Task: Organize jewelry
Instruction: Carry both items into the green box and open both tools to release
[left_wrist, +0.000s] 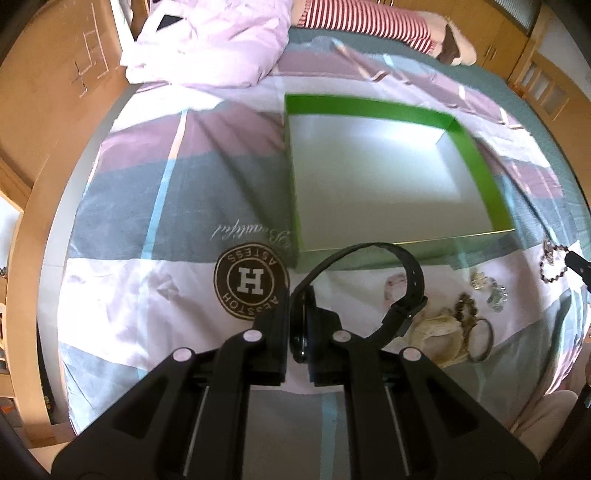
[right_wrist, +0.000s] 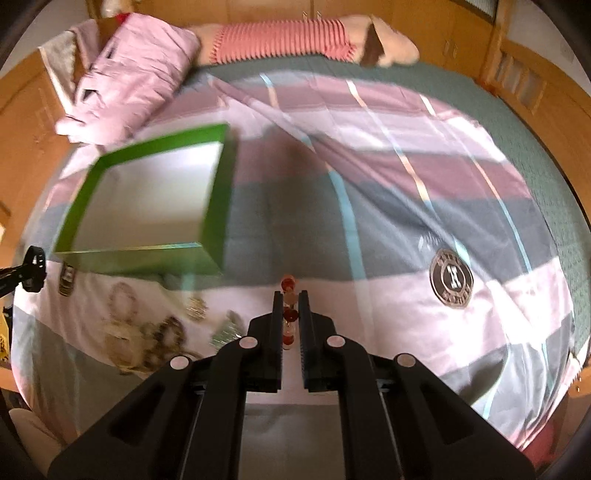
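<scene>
**Two pieces lifted, box not yet filled**

Two pieces are in our grip at once. Our left gripper (left_wrist: 297, 325) has its jaws clamped on the face of a black watch (left_wrist: 402, 291), whose strap loops up and hangs free just short of the green box (left_wrist: 484, 177). Our right gripper (right_wrist: 290, 314) has its jaws pinched together on a red bead bracelet (right_wrist: 289, 314), off the box's near right corner. The box sits on the bed (right_wrist: 369, 184), and its floor looks bare. More jewelry (left_wrist: 461, 325) lies scattered on the bedspread along the box's near wall.

We judge the watch the bigger risk: held only by its edge, it could twist or slip, and the dangling strap could catch the box rim. The beads are thinly pinched and might slide out short of the box.
</scene>
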